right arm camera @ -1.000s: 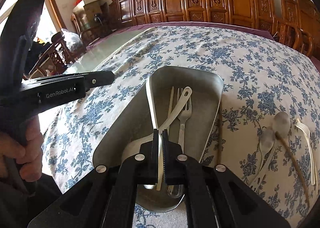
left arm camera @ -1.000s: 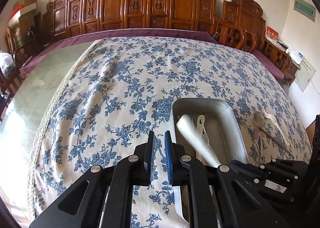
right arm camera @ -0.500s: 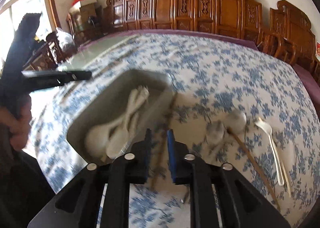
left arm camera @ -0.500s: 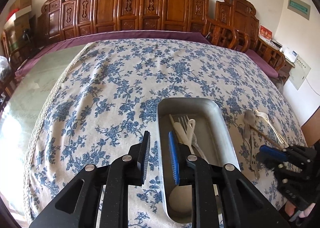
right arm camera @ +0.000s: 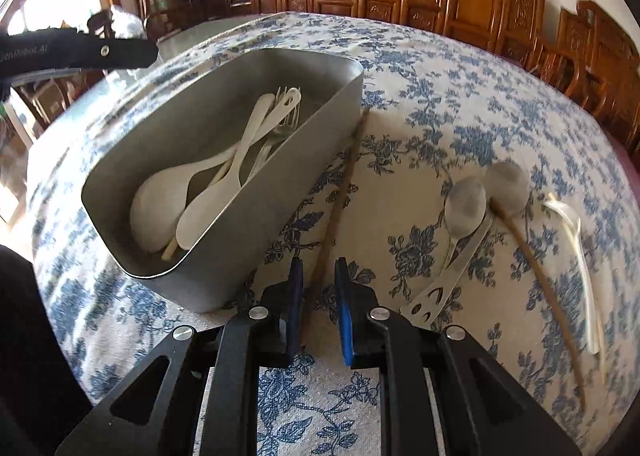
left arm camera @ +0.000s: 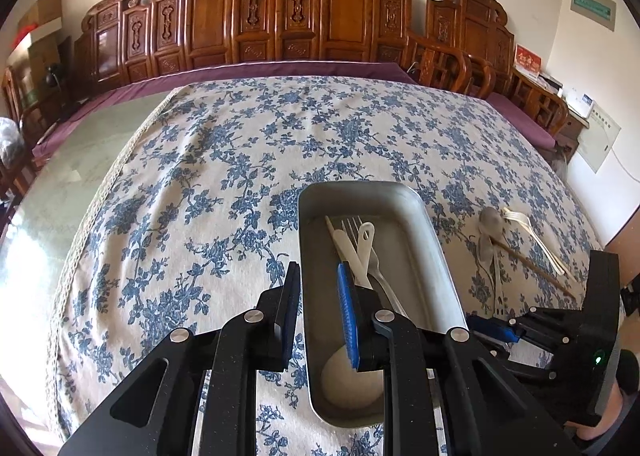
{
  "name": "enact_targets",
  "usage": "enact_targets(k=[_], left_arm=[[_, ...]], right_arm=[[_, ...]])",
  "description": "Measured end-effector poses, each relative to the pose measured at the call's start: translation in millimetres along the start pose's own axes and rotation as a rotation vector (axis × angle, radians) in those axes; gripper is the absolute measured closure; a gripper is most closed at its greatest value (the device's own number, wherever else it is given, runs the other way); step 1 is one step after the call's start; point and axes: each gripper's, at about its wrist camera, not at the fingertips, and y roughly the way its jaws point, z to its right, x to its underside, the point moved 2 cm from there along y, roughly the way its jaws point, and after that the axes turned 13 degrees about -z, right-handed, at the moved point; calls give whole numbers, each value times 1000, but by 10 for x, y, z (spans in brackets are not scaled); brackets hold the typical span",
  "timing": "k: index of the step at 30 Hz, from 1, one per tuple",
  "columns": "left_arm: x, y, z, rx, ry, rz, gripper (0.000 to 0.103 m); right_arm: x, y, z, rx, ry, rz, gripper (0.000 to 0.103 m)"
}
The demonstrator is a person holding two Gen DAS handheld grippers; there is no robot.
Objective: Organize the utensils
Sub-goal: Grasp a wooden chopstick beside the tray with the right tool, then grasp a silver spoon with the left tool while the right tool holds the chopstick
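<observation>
A grey metal tray (left arm camera: 436, 256) (right arm camera: 280, 183) on the floral cloth holds white spoons (right arm camera: 224, 183), a fork and a chopstick. My left gripper (left arm camera: 318, 308) is open, its jaws astride the tray's left wall. My right gripper (right arm camera: 318, 296) is open low over the cloth, with a wooden chopstick (right arm camera: 340, 195) lying between its jaws beside the tray. Right of it lie two grey spoons (right arm camera: 466, 207), a slotted metal utensil (right arm camera: 448, 288), a wooden-handled spoon (right arm camera: 536, 256) and a white plastic fork (right arm camera: 576, 240). The right gripper also shows in the left wrist view (left arm camera: 492, 332).
The table (left arm camera: 240, 159) is wide, with a bare green glass strip (left arm camera: 72, 183) at the left. Carved wooden chairs (left arm camera: 280, 15) line the far edge. The left gripper's black body (right arm camera: 76, 51) sits above the tray's left side.
My right gripper let go of a white spoon into the tray, opened, and moved right and down around the chopstick. My left gripper opened and shifted over the tray's left wall.
</observation>
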Motion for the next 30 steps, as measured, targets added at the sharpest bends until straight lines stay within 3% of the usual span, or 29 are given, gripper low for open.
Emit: enact_targets(k=[2, 4, 9, 20, 30], left_arm=[[9, 2, 14, -1, 2, -1, 85], [20, -7, 40, -3, 6, 2, 85], [41, -34, 142, 5, 24, 13, 85], [26, -82, 626, 39, 90, 33, 85], [46, 104, 1203, 65, 179, -25, 85]], right_arm=[[-6, 2, -11, 27, -5, -6, 94], [0, -2, 26, 30, 8, -12, 96], [27, -164, 234, -11, 80, 6, 97], [342, -928, 987, 44, 154, 135, 97], [575, -934, 1694, 70, 279, 166, 97]])
